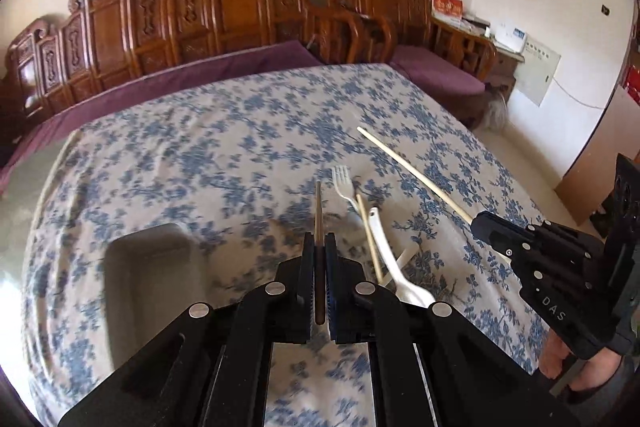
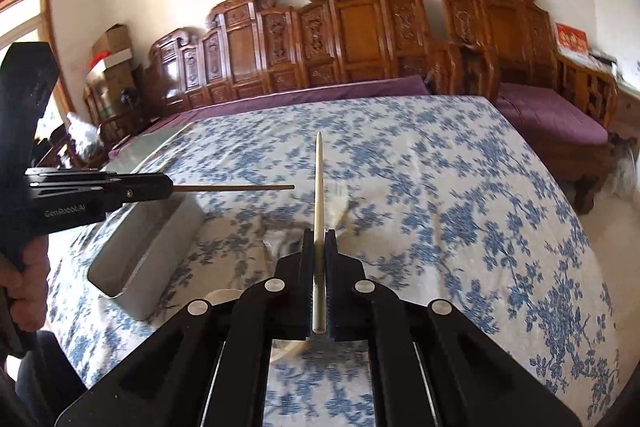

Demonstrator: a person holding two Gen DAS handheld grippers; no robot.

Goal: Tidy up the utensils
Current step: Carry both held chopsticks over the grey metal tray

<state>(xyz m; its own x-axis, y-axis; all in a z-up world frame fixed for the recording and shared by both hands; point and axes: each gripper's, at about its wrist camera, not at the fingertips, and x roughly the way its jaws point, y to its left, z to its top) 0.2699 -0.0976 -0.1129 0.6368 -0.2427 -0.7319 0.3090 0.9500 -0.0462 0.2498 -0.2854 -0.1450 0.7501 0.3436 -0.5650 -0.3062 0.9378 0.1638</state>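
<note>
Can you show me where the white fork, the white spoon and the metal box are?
white fork (image 1: 341, 175): left wrist view, on its prongs.
white spoon (image 1: 386, 251): left wrist view, on its handle.
metal box (image 2: 160, 247): right wrist view, on its side wall.

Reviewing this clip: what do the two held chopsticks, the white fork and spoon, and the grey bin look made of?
Left claw holds a dark chopstick: probably stained wood, matte brown. Right claw holds a pale chopstick: likely bamboo or light wood, cream, unvarnished. Fork and spoon: seemingly plastic, glossy white, thin. Bin: grey, smooth; metal or plastic, unclear.
</note>
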